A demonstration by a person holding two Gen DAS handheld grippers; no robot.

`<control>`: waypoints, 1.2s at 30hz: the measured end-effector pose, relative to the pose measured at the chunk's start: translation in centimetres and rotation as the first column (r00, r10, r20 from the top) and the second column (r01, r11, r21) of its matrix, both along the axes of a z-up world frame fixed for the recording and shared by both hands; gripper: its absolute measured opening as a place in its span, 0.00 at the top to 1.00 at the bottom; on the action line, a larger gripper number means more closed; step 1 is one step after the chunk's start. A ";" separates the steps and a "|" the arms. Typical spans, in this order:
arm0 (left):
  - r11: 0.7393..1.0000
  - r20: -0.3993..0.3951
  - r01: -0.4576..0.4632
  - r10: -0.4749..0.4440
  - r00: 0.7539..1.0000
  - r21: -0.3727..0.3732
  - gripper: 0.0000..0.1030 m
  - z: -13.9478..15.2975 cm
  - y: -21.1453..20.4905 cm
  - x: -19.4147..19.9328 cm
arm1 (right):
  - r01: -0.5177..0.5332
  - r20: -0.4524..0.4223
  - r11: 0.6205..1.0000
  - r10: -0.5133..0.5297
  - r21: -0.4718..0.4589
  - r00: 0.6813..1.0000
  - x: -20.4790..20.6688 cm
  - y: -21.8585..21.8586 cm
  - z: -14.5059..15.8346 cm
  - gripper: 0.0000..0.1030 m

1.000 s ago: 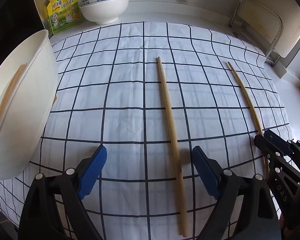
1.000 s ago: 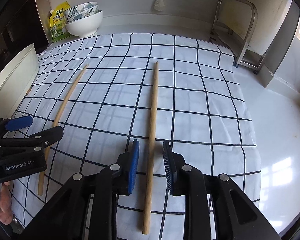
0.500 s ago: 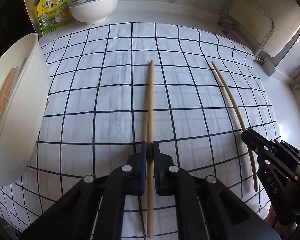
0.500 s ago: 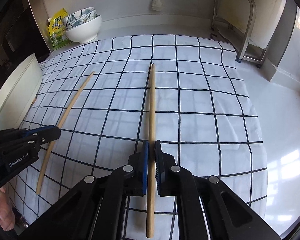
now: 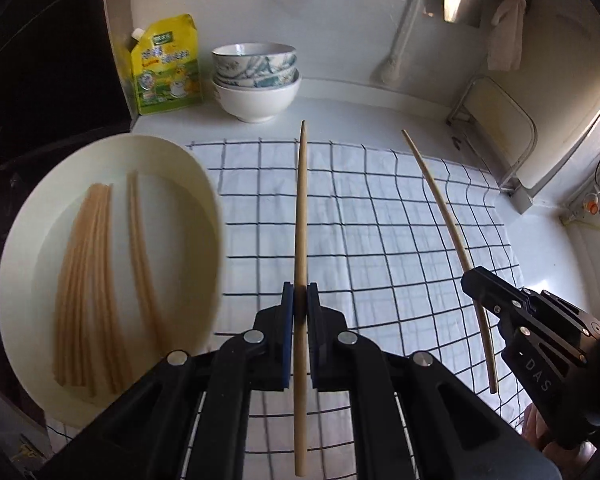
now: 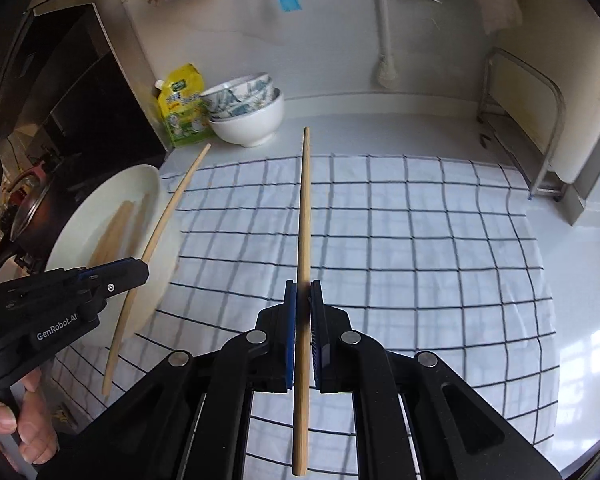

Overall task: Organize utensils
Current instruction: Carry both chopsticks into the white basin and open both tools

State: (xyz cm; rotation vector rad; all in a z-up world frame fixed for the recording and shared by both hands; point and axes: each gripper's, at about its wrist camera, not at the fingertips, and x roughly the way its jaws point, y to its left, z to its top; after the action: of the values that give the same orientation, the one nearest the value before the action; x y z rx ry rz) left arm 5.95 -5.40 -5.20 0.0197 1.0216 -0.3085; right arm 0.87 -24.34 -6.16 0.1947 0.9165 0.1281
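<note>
My left gripper (image 5: 300, 300) is shut on a wooden chopstick (image 5: 301, 216) and holds it in the air above the checked cloth (image 5: 380, 220). My right gripper (image 6: 303, 296) is shut on a second wooden chopstick (image 6: 304, 208), also lifted. Each gripper shows in the other's view, the right one (image 5: 476, 280) with its chopstick (image 5: 440, 200), the left one (image 6: 136, 270) with its chopstick (image 6: 168, 216). A white oval dish (image 5: 204, 184) to the left holds several chopsticks (image 5: 88, 280) lying lengthwise.
Stacked bowls (image 5: 256, 80) and a yellow pouch (image 5: 166, 68) stand at the back by the wall. A metal rack (image 5: 500, 128) stands at the back right. A dark cooker and pan (image 6: 24, 208) are off the counter's left.
Both grippers, which closed on the chopsticks half a second ago, have lifted them off the cloth. The view has risen and the dish's inside now shows.
</note>
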 end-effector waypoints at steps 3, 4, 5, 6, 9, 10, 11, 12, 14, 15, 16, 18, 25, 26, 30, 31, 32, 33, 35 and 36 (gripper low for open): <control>0.999 0.033 -0.048 0.048 0.998 0.010 0.93 1.2 3.9 1.0 | -0.058 0.025 0.998 0.057 0.020 0.998 1.8 4.1 1.5 0.94; 0.997 0.043 -0.071 0.071 0.997 0.017 0.93 1.6 5.7 1.5 | -0.079 0.029 0.997 0.078 0.024 0.996 2.5 5.7 1.9 0.94; 0.996 0.048 -0.090 0.089 0.995 0.021 0.93 1.7 7.0 1.9 | -0.097 0.033 0.995 0.096 0.027 0.995 3.1 7.0 2.2 0.94; 0.994 0.052 -0.111 0.109 0.993 0.026 0.93 1.8 8.5 2.4 | -0.119 0.037 0.992 0.118 0.030 0.992 3.8 8.6 2.3 0.94; 0.986 0.057 -0.159 0.156 0.986 0.051 0.93 1.5 12.5 3.5 | -0.173 0.037 0.984 0.172 0.035 0.984 5.8 12.8 2.4 0.94; 0.982 0.053 -0.175 0.172 0.984 0.063 0.93 1.2 14.1 4.0 | -0.186 0.032 0.982 0.185 0.037 0.982 6.4 14.1 2.3 0.94; 0.980 0.046 -0.185 0.182 0.982 0.071 0.93 0.8 15.1 4.4 | -0.197 0.024 0.980 0.196 0.040 0.980 7.0 15.4 2.0 0.94; 0.977 0.033 -0.197 0.195 0.980 0.078 0.93 0.3 16.4 5.0 | -0.207 0.013 0.977 0.207 0.046 0.978 7.6 16.7 1.8 0.94; 0.975 0.015 -0.208 0.207 0.978 0.083 0.93 -0.5 17.9 5.8 | -0.224 -0.009 0.973 0.225 0.049 0.974 8.3 18.8 1.2 0.94; 0.973 0.007 -0.212 0.212 0.977 0.088 0.93 -0.9 18.5 6.1 | -0.231 -0.022 0.972 0.233 0.046 0.972 8.7 19.9 0.8 0.94; 0.973 -0.004 -0.213 0.214 0.977 0.091 0.93 -1.4 19.1 6.5 | -0.237 -0.037 0.970 0.239 0.044 0.970 9.1 20.9 0.4 0.94; 0.974 -0.029 -0.209 0.212 0.977 0.092 0.93 -2.3 19.8 7.1 | -0.245 -0.069 0.969 0.247 0.038 0.966 9.7 22.5 -0.6 0.94; 0.980 -0.088 -0.173 0.182 0.979 0.094 0.93 -4.6 20.5 7.5 | -0.240 -0.167 0.970 0.243 0.038 0.955 10.3 24.5 -3.3 0.94; 0.981 -0.094 -0.171 0.179 0.979 0.092 0.93 -4.8 20.6 7.5 | -0.238 -0.174 0.970 0.241 0.038 0.955 10.3 24.5 -3.5 0.94; 0.983 -0.106 -0.168 0.176 0.979 0.081 0.90 -5.2 21.0 7.4 | -0.233 -0.189 0.972 0.234 0.027 0.954 10.5 24.5 -3.7 0.94; 0.982 -0.104 -0.172 0.179 0.978 0.077 0.81 -5.2 21.0 7.4 | -0.224 -0.191 0.974 0.224 0.022 0.956 10.5 24.3 -3.6 0.93; 0.981 -0.098 -0.179 0.186 0.978 0.077 0.66 -5.0 21.2 7.2 | -0.220 -0.189 0.975 0.221 0.024 0.957 10.4 24.2 -3.4 0.93; 0.979 -0.088 -0.189 0.195 0.977 0.078 0.52 -4.7 21.3 7.2 | -0.214 -0.179 0.976 0.215 0.024 0.960 10.3 24.0 -3.2 0.91; 0.976 -0.065 -0.204 0.209 0.976 0.071 0.49 -4.0 21.7 6.8 | -0.205 -0.164 0.979 0.204 0.012 0.965 10.2 23.8 -2.7 0.82; 0.976 -0.062 -0.207 0.212 0.975 0.070 0.49 -3.8 21.6 6.8 | -0.198 -0.153 0.980 0.196 0.005 0.969 9.8 23.5 -2.4 0.77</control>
State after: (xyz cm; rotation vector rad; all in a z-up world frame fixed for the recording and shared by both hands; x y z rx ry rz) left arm 12.74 16.25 -8.96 -0.0414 1.0918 -0.0846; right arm 10.66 -0.80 -8.59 0.1043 1.0890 0.2957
